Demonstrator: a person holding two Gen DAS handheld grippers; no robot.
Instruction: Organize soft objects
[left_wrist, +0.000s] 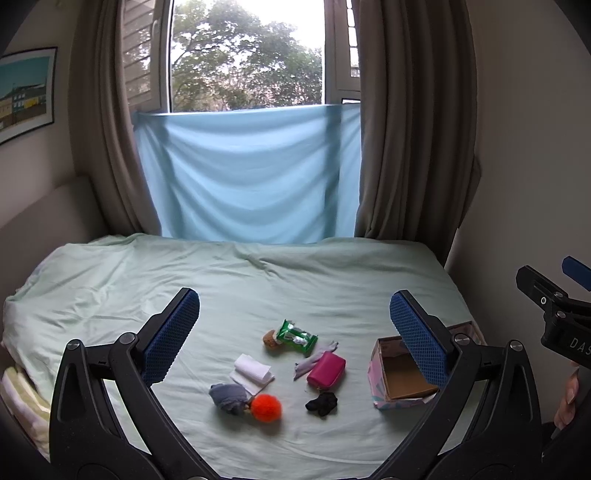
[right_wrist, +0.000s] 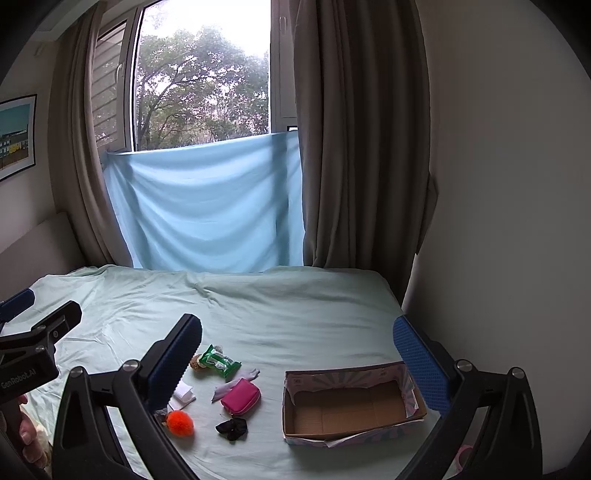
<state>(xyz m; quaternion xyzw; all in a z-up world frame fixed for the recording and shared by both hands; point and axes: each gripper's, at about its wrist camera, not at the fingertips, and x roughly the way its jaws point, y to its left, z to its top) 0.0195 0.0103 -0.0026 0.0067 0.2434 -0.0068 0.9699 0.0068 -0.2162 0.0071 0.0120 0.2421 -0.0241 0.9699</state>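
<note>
Overhead, both hand-held grippers (left_wrist: 294, 334) (right_wrist: 297, 363) agape, empty.

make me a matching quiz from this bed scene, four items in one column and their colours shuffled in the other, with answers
Items:
1. pom-pom
2. zip pouch
3. scrunchie
4. wipes packet

Colours:
A. black
B. green
C. orange
D. pink

Pairs: 1-C, 2-D, 3-A, 4-B

All four lie on the pale green bedsheet, left of the open cardboard box, which has nothing in it yet.
</note>
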